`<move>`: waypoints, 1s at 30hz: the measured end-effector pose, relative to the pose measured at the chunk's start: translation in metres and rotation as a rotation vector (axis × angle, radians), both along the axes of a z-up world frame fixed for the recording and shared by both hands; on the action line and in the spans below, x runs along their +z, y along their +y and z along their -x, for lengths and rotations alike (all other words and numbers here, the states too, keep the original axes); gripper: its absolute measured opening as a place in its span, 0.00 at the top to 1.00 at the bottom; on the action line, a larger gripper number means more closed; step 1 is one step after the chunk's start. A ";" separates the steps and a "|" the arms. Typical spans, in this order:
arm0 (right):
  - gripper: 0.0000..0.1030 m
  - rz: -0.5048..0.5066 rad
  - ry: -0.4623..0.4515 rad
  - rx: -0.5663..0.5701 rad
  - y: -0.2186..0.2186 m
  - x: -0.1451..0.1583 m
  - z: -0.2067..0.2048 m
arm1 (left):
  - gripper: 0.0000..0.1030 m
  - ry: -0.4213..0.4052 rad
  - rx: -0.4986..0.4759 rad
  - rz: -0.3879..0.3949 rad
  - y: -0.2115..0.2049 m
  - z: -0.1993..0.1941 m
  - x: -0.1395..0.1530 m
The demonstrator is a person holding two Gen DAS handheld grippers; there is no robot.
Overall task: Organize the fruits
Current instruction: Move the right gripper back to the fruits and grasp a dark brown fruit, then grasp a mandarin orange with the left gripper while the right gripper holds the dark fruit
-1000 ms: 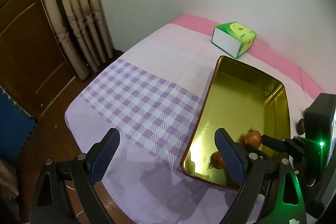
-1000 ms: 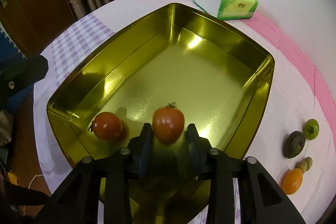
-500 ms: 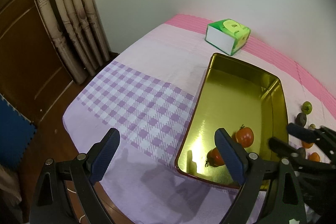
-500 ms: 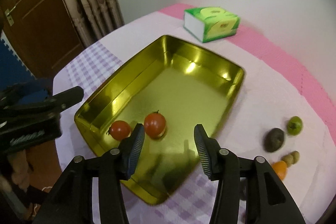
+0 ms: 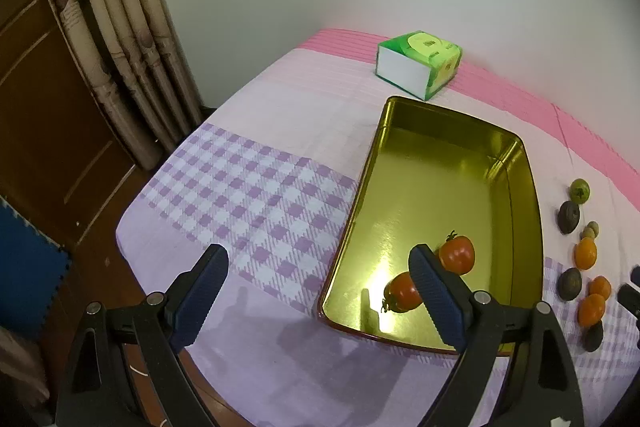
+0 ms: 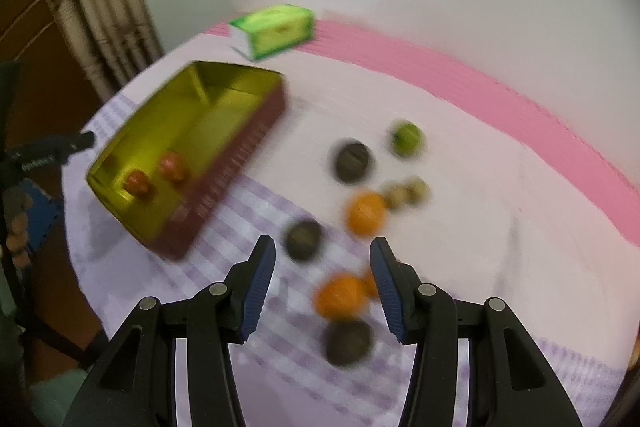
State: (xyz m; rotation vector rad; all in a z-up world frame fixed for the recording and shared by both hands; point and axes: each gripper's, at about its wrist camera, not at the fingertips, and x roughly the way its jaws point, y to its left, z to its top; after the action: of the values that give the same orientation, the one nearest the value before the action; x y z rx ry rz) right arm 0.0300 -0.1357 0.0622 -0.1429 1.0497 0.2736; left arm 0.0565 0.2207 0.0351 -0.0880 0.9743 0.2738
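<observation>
Two red tomatoes lie in the near end of the gold tin tray (image 5: 432,155): one tomato (image 5: 458,254) sits a little farther in, the other tomato (image 5: 400,291) is close to the near wall, partly hidden behind a finger of the left gripper (image 5: 320,291). The two are just beside each other. The tray rests on a cloth-covered table (image 5: 256,195), checked purple and white at the near side, pale in the middle and pink along the far edge by the wall.

To the right of the tray, loose fruit lies on the cloth. In the left wrist view a green fruit (image 5: 580,190) is farthest, then a dark round fruit (image 5: 569,217), two small pale-brown ones touching, an orange (image 5: 585,253), another dark fruit (image 5: 569,283) and two more oranges nearer. The right wrist view shows the same group, blurred.

The right gripper (image 6: 322,283) is above this group with its jaws apart and nothing between the pads; an orange (image 6: 340,297) and a dark fruit (image 6: 347,343) show on the cloth below, in the gap between its fingers. The left gripper hangs over the near edge of the table with its jaws wide apart and empty.

A green tissue box (image 5: 418,63) stands on the pink strip beyond the tray, apart from it. A curtain (image 5: 120,39) hangs at the far left beside a wooden door.
</observation>
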 end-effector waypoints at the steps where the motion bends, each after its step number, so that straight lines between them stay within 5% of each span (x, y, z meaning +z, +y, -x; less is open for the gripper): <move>1: 0.51 0.003 0.008 -0.015 -0.009 -0.002 0.004 | 0.13 0.000 -0.004 -0.004 -0.001 0.000 0.000; 7: 0.51 -0.002 0.062 -0.046 -0.035 -0.020 0.029 | 0.13 -0.003 -0.033 -0.021 -0.010 0.001 0.001; 23: 0.51 -0.027 0.126 -0.022 -0.017 -0.063 0.026 | 0.13 -0.002 -0.062 -0.041 -0.019 0.002 0.000; 30: 0.62 -0.023 0.119 -0.033 -0.018 -0.069 0.025 | 0.13 0.008 -0.079 -0.054 -0.024 0.001 -0.003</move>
State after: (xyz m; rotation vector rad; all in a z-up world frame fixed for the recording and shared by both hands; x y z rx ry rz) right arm 0.0054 -0.1536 -0.0065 -0.0893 1.1655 0.2664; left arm 0.0559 0.1964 0.0319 0.0008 0.9752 0.2279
